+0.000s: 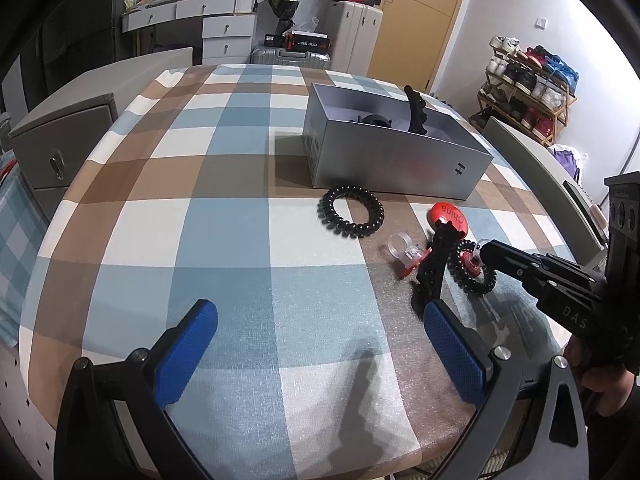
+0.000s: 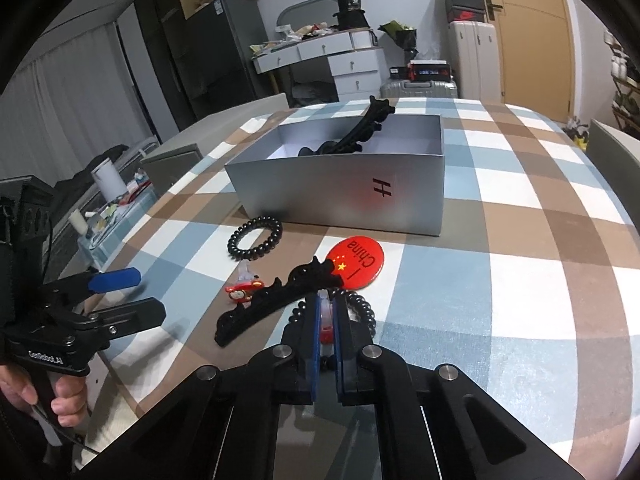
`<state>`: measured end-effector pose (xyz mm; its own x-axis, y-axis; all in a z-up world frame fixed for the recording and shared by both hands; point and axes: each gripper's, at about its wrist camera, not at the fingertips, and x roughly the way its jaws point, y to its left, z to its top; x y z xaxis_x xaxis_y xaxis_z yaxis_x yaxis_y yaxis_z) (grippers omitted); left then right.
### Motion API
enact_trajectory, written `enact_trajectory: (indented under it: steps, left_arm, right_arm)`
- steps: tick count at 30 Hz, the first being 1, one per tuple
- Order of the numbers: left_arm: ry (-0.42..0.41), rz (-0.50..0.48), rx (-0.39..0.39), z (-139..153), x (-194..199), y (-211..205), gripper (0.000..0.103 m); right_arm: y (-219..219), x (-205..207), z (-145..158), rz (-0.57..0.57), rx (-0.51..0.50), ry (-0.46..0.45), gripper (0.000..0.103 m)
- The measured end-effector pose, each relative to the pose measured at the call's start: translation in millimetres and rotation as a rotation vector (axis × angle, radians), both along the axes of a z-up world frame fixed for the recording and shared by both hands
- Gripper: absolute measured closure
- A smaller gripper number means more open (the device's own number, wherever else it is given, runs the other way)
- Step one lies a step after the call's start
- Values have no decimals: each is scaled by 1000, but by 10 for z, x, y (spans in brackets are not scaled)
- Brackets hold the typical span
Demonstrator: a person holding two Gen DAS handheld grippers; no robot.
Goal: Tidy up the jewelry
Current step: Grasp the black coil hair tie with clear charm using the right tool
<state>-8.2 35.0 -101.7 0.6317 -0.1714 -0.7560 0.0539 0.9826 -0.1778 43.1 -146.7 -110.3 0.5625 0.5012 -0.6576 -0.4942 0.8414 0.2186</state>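
Right gripper has its blue pads pressed together on a small clear-and-red trinket, seemingly a plastic ring with a red charm, which lies within a black spiral hair tie on the checked tablecloth. Exactly how much of the trinket sits between the pads I cannot tell, since the fingers hide most of it.

Left gripper hangs wide open above the cloth, holding nothing, its blue pads well apart.

Around the grip lie a black claw hair clip, a second clear ring with a red charm, a red round "China" badge and another black spiral hair tie. Beyond them stands the open silver box, which already holds a long black hair clip leaning on its far wall, with other dark pieces below it.

My reading is that the step in hand is picking up the trinket to carry it to the box. The next move calls for a straight lift that clears the surrounding hair tie without snagging it, then a carry over the near wall and a release inside.
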Motion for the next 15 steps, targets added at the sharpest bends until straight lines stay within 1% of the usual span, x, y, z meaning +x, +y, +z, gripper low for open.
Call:
enact_trajectory:
  steps: [4,6,9,15]
  left_arm:
    - [8,7,-7,-1,16,10,2]
    - [15,6,-33,4,35,21,2]
    - [25,-8,-63,19,90,4,2]
    - [24,-38,-83,79,216,-113,2]
  right_arm:
    - [-20,-21,44,-1,16,-15,98]
    - [-39,-30,72,-5,25,-24,98]
    - [-73,-53,104,-11,45,-35,98]
    - [-126,-103,135,-9,55,-54,98]
